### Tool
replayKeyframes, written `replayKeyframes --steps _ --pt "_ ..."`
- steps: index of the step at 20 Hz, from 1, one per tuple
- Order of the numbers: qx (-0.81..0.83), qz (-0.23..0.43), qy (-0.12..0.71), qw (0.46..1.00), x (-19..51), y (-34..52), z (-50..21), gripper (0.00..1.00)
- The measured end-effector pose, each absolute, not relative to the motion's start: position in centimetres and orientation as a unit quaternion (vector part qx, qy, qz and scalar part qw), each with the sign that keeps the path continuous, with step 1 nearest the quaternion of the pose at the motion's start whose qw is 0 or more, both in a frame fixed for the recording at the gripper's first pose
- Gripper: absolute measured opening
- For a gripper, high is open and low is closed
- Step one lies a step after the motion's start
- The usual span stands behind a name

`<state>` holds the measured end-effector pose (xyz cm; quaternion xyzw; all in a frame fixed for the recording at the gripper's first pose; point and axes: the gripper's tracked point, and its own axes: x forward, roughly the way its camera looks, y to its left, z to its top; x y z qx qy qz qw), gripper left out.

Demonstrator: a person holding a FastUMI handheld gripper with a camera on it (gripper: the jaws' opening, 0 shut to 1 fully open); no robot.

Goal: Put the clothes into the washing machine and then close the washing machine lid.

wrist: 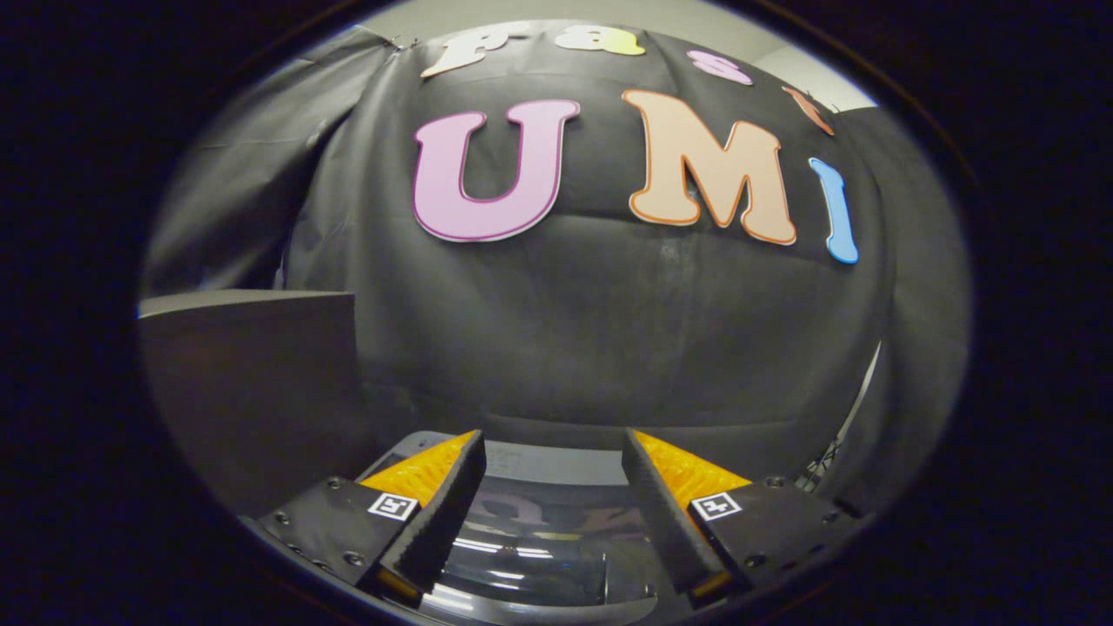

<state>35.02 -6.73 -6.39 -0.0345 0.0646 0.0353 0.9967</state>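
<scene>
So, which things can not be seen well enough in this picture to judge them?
- Washing machine lid: in the gripper view the tool, its fingers open and apart with nothing between them, covers both sides of it. Whether it is fully closed cannot be told.
- Clothes: the glossy lid reflects the wall, so what lies under it cannot be made out.
- Dark panel beside the machine: one flat face shows, too plain to say what it is.

1. Black cloth wall (609, 330): draped across the rear of the booth, creased, sagging in folds.
2. Grey panel (252, 382): upright, left of the cloth, flat top edge.
3. Pale ceiling (809, 74): visible above the cloth's upper edge.
</scene>
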Motion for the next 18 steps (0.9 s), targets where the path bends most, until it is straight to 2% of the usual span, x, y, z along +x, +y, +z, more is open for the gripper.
replayKeyframes --steps 10,18 --pt "-0.054 0.043 0.064 0.996 31.7 -5.1 -4.1 0.98" --pt "-0.036 0.05 0.073 0.995 26.2 -4.0 -2.3 0.98"
